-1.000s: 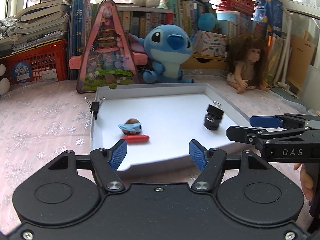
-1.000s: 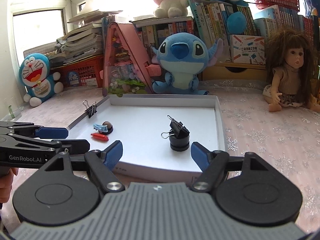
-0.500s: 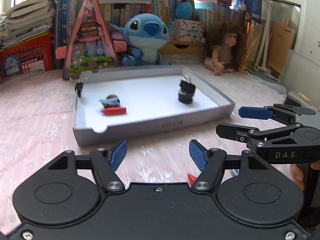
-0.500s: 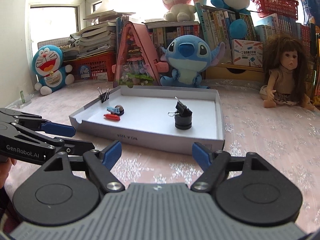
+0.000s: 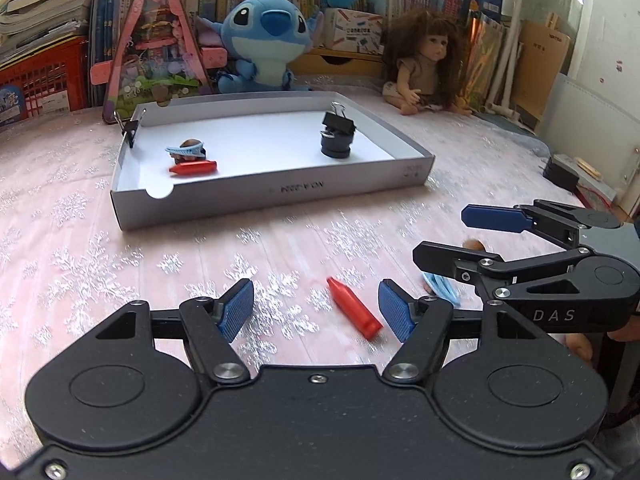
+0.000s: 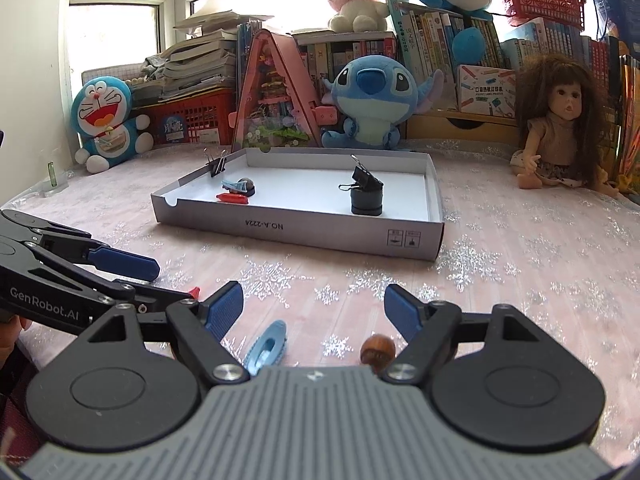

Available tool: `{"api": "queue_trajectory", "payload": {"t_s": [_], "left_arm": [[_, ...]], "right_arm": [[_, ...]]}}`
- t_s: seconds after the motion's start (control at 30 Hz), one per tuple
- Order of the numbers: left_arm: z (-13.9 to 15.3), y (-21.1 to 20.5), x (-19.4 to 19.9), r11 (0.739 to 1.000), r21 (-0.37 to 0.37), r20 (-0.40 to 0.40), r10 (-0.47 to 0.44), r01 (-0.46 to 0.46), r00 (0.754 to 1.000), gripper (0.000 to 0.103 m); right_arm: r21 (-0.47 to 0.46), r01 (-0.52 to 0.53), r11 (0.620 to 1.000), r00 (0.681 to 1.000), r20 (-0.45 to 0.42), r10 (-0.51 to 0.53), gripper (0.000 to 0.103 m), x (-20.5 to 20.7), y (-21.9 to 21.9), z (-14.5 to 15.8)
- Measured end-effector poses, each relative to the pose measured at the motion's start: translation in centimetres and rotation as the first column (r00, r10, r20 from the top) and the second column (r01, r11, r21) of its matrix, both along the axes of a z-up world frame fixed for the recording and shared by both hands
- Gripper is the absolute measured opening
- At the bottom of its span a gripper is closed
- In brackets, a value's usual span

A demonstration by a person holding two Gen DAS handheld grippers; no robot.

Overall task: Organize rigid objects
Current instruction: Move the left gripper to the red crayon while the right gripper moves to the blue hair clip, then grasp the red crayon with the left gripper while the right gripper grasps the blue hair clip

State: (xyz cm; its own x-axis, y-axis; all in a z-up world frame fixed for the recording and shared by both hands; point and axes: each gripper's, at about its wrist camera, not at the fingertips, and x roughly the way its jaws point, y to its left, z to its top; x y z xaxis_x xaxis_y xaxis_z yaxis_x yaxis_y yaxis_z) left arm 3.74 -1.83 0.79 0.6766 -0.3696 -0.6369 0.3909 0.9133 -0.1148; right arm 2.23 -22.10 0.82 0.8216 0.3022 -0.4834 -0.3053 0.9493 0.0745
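A white box lid (image 5: 280, 192) (image 6: 304, 232) lies on the pink tablecloth and holds a red crayon (image 5: 193, 168), a blue clip on a brown nut (image 5: 187, 149), and a black binder clip on a black cap (image 5: 337, 136) (image 6: 366, 196). Another binder clip (image 5: 129, 130) grips its left wall. On the cloth near me lie a red crayon (image 5: 354, 307), a blue clip (image 6: 266, 346) and a brown nut (image 6: 377, 350). My left gripper (image 5: 316, 308) is open over the loose crayon. My right gripper (image 6: 314, 312) is open above the blue clip and nut.
Plush toys (image 6: 370, 104), a doll (image 6: 560, 128), a pink triangular toy house (image 5: 154, 48), red baskets (image 5: 40, 80) and book stacks line the back. A black box (image 5: 562, 172) lies at the right edge of the cloth.
Both grippers have pulled back from the box lid toward the near cloth. The loose crayon, blue clip and nut have come into view between the fingers. Both grippers stay open.
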Motion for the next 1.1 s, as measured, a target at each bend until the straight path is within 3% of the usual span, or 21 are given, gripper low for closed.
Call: {"api": "queue_trajectory", "payload": {"t_s": [0.53, 0.97, 1.1], "left_arm": [[-0.5, 0.1, -2.8, 0.999, 0.010, 0.040, 0.039, -0.039, 0.998, 0.065], [-0.3, 0.5, -3.0, 0.997, 0.004, 0.049, 0.071, -0.071, 0.996, 0.053], [-0.3, 0.0, -2.9, 0.999, 0.009, 0.056, 0.038, -0.038, 0.998, 0.049]], "right_arm": [[-0.027, 0.012, 1.000, 1.000, 0.008, -0.012, 0.086, -2.1, -0.2, -1.0], [-0.036, 0.021, 0.999, 1.000, 0.022, -0.020, 0.086, -2.5, -0.4, -0.9], [-0.045, 0.010, 0.999, 1.000, 0.030, -0.008, 0.086, -2.8, -0.2, -0.9]]}}
